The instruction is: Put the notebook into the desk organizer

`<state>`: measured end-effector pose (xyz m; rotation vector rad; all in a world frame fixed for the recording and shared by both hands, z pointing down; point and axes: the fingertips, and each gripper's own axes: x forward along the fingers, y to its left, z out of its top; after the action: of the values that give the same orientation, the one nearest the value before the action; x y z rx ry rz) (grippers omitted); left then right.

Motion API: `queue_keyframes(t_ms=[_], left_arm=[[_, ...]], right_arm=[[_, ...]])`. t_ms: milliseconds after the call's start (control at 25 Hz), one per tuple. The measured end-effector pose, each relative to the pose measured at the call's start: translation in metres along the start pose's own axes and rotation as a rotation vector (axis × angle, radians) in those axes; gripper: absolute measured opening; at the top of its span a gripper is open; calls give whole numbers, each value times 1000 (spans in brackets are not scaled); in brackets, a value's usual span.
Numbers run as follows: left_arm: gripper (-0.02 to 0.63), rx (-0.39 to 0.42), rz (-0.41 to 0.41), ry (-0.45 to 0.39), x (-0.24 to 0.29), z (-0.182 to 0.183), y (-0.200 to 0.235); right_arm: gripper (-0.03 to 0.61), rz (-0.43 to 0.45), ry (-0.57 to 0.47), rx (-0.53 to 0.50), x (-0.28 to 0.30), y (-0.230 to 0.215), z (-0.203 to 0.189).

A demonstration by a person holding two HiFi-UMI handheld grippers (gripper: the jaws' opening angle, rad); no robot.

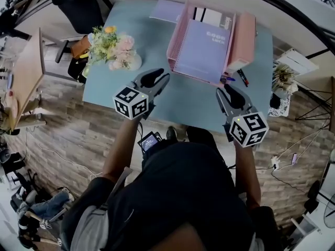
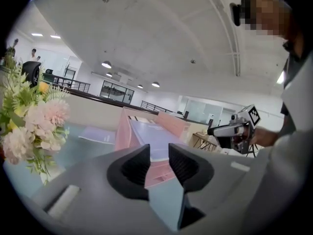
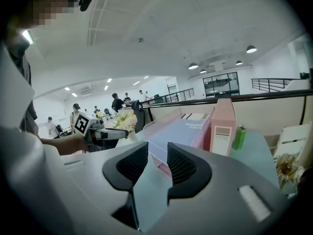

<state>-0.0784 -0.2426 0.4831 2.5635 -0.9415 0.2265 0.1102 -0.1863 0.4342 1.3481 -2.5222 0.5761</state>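
Observation:
A lavender notebook (image 1: pixel 201 48) lies flat in the pink desk organizer (image 1: pixel 176 30) at the back of the teal table; it also shows as the notebook (image 2: pixel 151 136) and the notebook (image 3: pixel 181 131) ahead of the jaws. My left gripper (image 1: pixel 158 80) hovers over the table just left of the organizer's front corner, open and holding nothing. My right gripper (image 1: pixel 224 91) hangs near the front edge, right of the organizer, open and holding nothing. In each gripper view the jaws stand a little apart, left gripper (image 2: pixel 159 153) and right gripper (image 3: pixel 157 151).
A flower bouquet (image 1: pixel 112 48) stands at the table's left. A pink file box (image 1: pixel 242 41) stands right of the organizer, with pens (image 1: pixel 234 78) in front and a green can (image 3: pixel 239 137) beside it. A second lavender booklet (image 1: pixel 166 10) lies at the back.

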Motion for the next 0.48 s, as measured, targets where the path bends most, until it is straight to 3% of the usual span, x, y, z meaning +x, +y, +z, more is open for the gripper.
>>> queue_keyframes(t_ms=[480], left_arm=[[170,-143,-16,33,41,-17,18]], right_arm=[[170,9,60,198,37,-41,-39]])
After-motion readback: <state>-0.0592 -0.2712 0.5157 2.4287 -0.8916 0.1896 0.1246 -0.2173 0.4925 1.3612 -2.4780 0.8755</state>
